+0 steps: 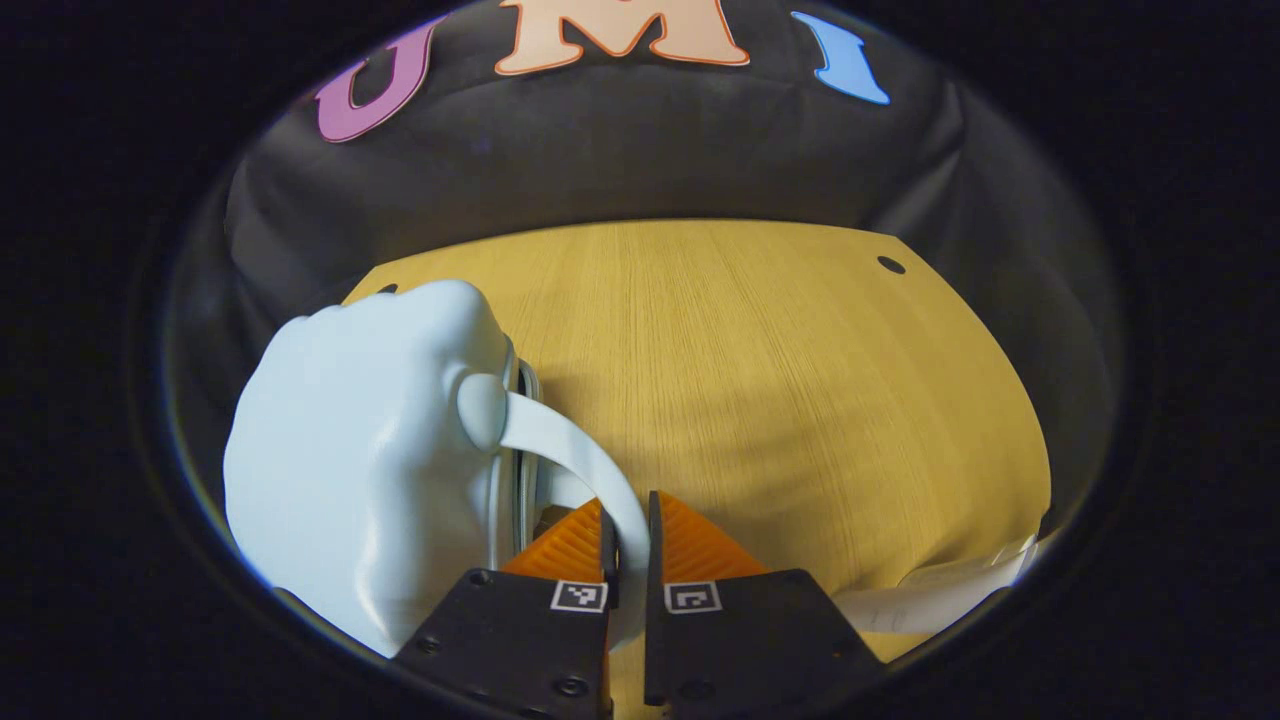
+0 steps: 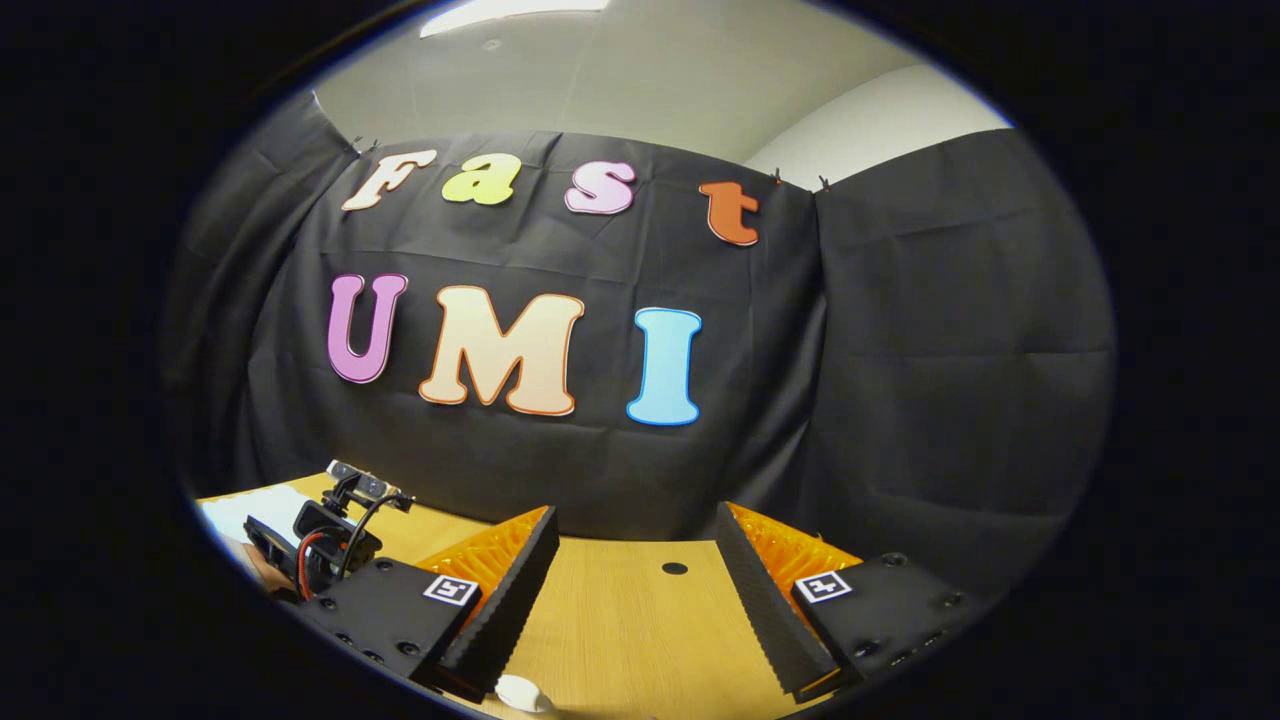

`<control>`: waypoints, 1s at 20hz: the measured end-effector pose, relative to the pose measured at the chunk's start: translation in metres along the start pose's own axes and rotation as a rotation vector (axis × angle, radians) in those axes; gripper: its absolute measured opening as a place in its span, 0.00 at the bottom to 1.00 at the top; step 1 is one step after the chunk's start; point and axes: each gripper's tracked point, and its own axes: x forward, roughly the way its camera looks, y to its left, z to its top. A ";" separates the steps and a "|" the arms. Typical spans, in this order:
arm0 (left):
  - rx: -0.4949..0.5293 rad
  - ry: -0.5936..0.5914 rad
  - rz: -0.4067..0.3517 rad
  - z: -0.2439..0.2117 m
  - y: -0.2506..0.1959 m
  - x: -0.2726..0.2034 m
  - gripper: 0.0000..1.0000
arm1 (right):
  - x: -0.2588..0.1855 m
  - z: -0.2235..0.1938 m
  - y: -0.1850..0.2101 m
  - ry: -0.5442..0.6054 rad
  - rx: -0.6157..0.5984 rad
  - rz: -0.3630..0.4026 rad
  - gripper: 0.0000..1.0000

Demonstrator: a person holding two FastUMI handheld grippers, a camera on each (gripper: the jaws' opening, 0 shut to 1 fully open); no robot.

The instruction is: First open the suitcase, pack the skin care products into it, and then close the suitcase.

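Handle (image 1: 590, 465) of the pale blue suitcase (image 1: 360, 470) is pinched between both fingers of the left gripper (image 1: 630, 545); the case sits at 9 o'clock on the wooden table (image 1: 780, 400). The right gripper (image 2: 632, 590) is held open and empty above the table. A white tube (image 1: 940, 590) is seen at 4 o'clock, likely a skin care product. Risk judged: the thin strap could slip from the pads, or the light case could be dragged rather than opened. No legible label is found on case or tube.
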 end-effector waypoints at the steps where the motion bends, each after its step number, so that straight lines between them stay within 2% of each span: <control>1: 0.001 -0.002 0.002 0.002 0.001 -0.006 0.04 | 0.000 0.002 0.002 -0.005 0.002 0.006 0.99; 5: -0.041 -0.025 -0.076 0.021 -0.005 -0.039 0.00 | 0.000 0.006 0.012 -0.019 0.013 0.028 0.99; 8: -0.003 -0.087 -0.068 0.049 -0.002 -0.067 0.00 | 0.001 0.006 0.022 -0.022 0.030 0.050 0.98; 9: -0.004 -0.101 -0.068 0.057 0.004 -0.080 0.03 | 0.001 0.008 0.028 -0.023 0.037 0.063 0.98; 10: -0.021 -0.114 -0.078 0.064 0.009 -0.086 0.00 | 0.002 0.009 0.033 -0.030 0.046 0.073 0.99; 13: -0.091 -0.144 -0.114 0.083 0.031 -0.114 0.00 | 0.003 0.019 0.049 -0.057 0.054 0.099 0.98; 14: -0.109 -0.195 -0.113 0.096 0.043 -0.125 0.00 | 0.003 0.020 0.054 -0.063 0.052 0.108 0.99; 20: -0.166 -0.272 -0.148 0.123 0.121 -0.170 0.00 | 0.008 0.030 0.091 -0.083 0.084 0.130 0.99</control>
